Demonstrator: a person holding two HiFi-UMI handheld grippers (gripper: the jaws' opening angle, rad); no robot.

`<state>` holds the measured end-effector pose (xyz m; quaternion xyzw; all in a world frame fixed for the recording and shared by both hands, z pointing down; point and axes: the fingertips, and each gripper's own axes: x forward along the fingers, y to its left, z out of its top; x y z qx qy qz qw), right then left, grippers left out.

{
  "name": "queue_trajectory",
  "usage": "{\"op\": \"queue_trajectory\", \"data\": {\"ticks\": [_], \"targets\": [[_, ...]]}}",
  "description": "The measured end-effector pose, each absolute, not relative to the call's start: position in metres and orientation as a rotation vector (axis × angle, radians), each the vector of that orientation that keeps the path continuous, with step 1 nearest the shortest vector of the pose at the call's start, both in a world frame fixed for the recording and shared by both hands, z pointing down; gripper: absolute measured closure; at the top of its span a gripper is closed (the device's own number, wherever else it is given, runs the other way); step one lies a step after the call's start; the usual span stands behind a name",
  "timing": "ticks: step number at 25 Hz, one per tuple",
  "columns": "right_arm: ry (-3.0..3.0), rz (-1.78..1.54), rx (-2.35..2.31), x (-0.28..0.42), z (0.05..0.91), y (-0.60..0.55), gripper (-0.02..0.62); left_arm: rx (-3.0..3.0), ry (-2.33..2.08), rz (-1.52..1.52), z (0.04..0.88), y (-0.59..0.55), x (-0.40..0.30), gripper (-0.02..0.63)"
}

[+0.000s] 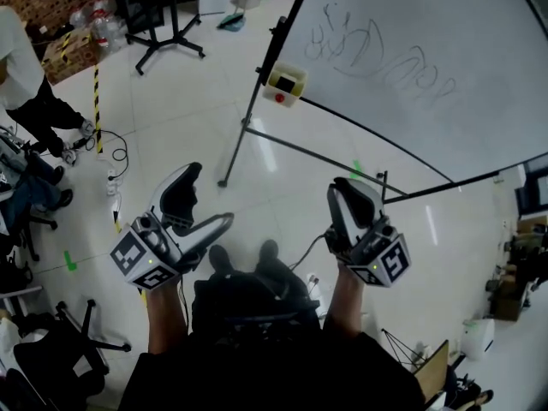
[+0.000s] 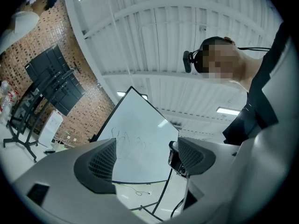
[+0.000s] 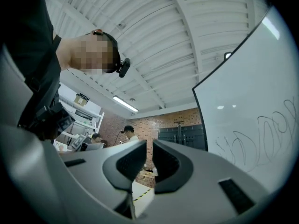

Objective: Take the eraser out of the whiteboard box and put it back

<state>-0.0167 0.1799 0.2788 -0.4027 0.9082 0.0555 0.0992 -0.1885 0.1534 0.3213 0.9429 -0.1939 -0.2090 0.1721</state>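
The whiteboard [image 1: 428, 67] stands tilted on its frame at the upper right, with loose scribbles on it. A small cream box [image 1: 285, 85] hangs at its left edge; a dark block shows in its top and a red spot at its lower end. My left gripper [image 1: 205, 199] is held low over the floor, well short of the box, open and empty. In the left gripper view the whiteboard [image 2: 140, 139] shows between the spread jaws of that gripper [image 2: 147, 155]. My right gripper [image 1: 347, 188] is shut with nothing in it; the right gripper view shows its jaws [image 3: 149, 160] nearly touching, beside the whiteboard [image 3: 252, 125].
The whiteboard's stand legs [image 1: 257, 139] cross the white floor ahead of me. A person [image 1: 21, 84] sits at the left among office chairs [image 1: 60, 341] and floor cables [image 1: 111, 157]. A black stand [image 1: 163, 32] and yellow-black tape [image 1: 96, 101] lie at the back left.
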Motion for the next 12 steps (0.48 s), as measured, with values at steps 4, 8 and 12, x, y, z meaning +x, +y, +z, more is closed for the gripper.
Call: {"op": "queue_trajectory", "data": {"ticks": [4, 8, 12], "targets": [[2.663, 0.186, -1.174, -0.01, 0.266, 0.192, 0.549, 2.696, -0.529, -0.598, 0.312, 0.161, -0.178, 0.192], [2.642, 0.26, -1.203, 0.012, 0.261, 0.209, 0.549, 2.714, -0.498, -0.586, 0.304, 0.17, -0.152, 0.192], [2.599, 0.164, -1.235, 0.059, 0.265, 0.232, 0.549, 2.723, -0.452, -0.554, 0.299, 0.185, -0.106, 0.192]]}}
